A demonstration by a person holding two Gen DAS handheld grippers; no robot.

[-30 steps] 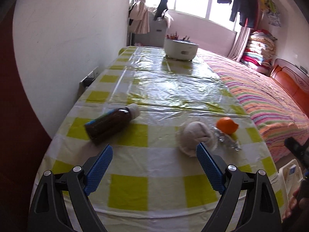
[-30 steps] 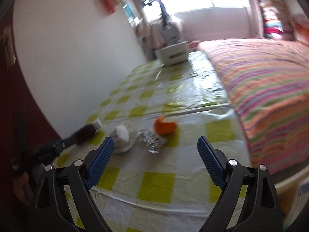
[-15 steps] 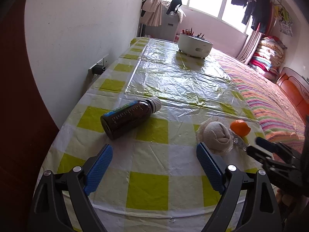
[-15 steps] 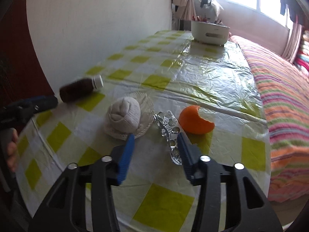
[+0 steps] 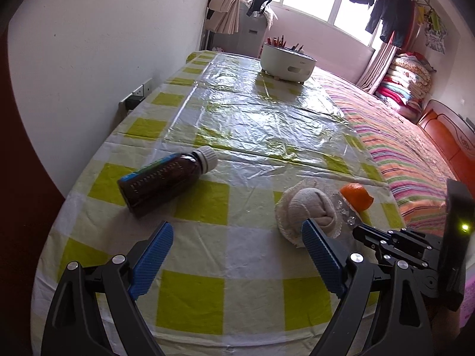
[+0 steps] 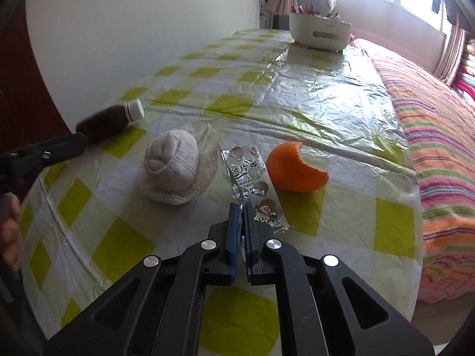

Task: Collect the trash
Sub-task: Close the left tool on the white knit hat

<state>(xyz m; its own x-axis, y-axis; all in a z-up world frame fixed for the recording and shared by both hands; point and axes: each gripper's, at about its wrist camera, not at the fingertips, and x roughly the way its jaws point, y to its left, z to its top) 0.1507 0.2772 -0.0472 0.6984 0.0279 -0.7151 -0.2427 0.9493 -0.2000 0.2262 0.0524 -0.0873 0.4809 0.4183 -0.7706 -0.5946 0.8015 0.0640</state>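
On the yellow-checked tablecloth (image 5: 190,299) lie a brown medicine bottle (image 5: 166,178) on its side, a rolled white sock (image 5: 311,207) on a lace doily, a silver blister pack (image 6: 252,175) and a piece of orange peel (image 6: 294,169). My right gripper (image 6: 240,216) is shut on the near end of the blister pack, whose foil shows between the blue pads. My left gripper (image 5: 237,227) hovers open over the near part of the table, with the bottle ahead on its left and the sock by its right finger. Nothing is between its fingers.
A white pot (image 5: 286,62) with sticks in it stands at the table's far end. A wall with a socket (image 5: 139,92) runs along the left. A bed with a striped cover (image 5: 415,154) borders the right. A hand (image 6: 9,237) shows at the left edge.
The right gripper swung in over the table, came down to the blister pack and went from wide open to shut on it. The left gripper shifted slightly, so the bottle sits more centred.
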